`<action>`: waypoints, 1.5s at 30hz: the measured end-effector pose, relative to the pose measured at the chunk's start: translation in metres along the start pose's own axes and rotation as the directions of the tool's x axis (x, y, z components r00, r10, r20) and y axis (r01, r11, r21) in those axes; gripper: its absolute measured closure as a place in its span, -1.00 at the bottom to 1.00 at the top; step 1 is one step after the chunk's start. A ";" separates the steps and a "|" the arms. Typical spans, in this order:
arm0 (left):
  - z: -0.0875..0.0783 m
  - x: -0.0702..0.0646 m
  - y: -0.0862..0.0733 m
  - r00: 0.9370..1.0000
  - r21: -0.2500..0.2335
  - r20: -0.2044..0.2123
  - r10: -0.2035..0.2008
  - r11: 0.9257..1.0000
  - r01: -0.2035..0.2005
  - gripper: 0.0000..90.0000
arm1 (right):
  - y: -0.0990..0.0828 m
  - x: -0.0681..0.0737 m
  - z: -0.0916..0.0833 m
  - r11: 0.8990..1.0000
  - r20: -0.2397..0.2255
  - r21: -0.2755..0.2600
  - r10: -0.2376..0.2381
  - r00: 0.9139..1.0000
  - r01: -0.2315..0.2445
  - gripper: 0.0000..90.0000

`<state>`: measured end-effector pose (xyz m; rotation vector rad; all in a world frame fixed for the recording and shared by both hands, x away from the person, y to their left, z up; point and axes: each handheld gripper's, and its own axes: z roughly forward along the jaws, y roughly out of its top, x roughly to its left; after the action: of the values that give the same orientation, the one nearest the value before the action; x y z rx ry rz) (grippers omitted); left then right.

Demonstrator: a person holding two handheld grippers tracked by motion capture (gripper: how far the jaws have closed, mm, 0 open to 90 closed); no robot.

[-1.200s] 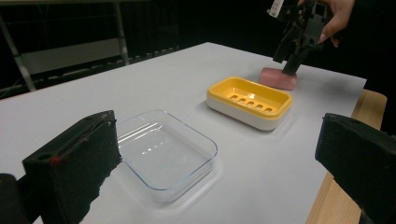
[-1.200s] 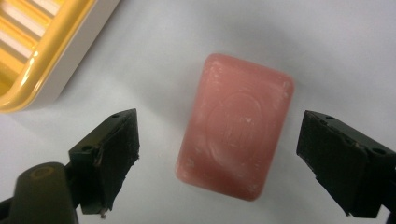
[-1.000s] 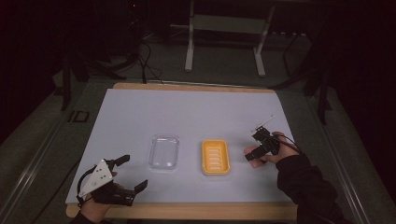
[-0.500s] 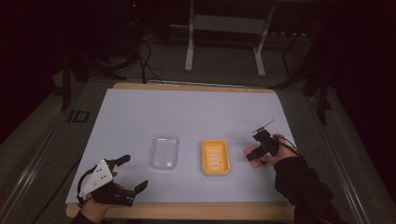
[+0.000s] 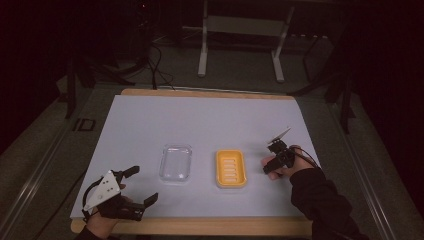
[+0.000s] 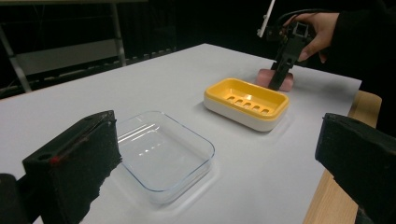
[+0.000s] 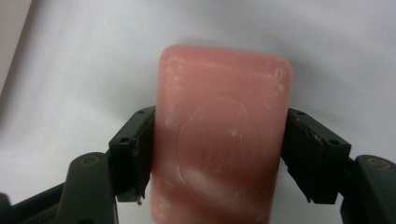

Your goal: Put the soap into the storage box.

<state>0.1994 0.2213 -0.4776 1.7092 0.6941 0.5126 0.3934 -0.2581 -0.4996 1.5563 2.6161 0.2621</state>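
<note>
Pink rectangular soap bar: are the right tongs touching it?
Touching. In the right gripper view, both black jaws of the right tongs press flush against the pink rectangular soap bar's long sides.

My left black two-jaw gripper (image 5: 134, 187) carries a grey three-cornered plate with small holes; my right black two-jaw gripper (image 7: 215, 158) shows screws beside each jaw pad, black cable trailing, black sleeve (image 5: 320, 197) behind.

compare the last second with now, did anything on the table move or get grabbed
Almost nothing moved. The right gripper stays down beside the yellow soap dish, its hand shifting only slightly; its fingers sit against both sides of the pink soap bar. The left gripper stays open near the table's front edge. The clear dish and soap dish kept their places.
</note>
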 end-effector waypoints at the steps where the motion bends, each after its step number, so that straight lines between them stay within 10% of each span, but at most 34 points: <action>1: 0.000 0.000 0.000 1.000 0.001 0.001 0.001 1.000 -0.001 -1.00 | 0.000 0.001 0.001 1.000 0.005 0.000 0.004 1.000 -0.004 -0.30; 28: 0.002 -0.001 0.000 1.000 0.013 0.003 0.011 1.000 -0.011 -1.00 | 0.000 0.010 -0.013 0.991 0.071 0.067 0.112 0.991 -0.116 -0.17; 45: 0.001 -0.003 0.003 1.000 -0.012 0.019 -0.002 1.000 0.002 -1.00 | 0.005 0.017 -0.059 0.985 0.126 0.052 0.154 0.980 -0.162 -0.17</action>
<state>0.1983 0.2179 -0.4746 1.7000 0.6781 0.4972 0.3796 -0.2469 -0.4407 1.7449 2.4348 0.0935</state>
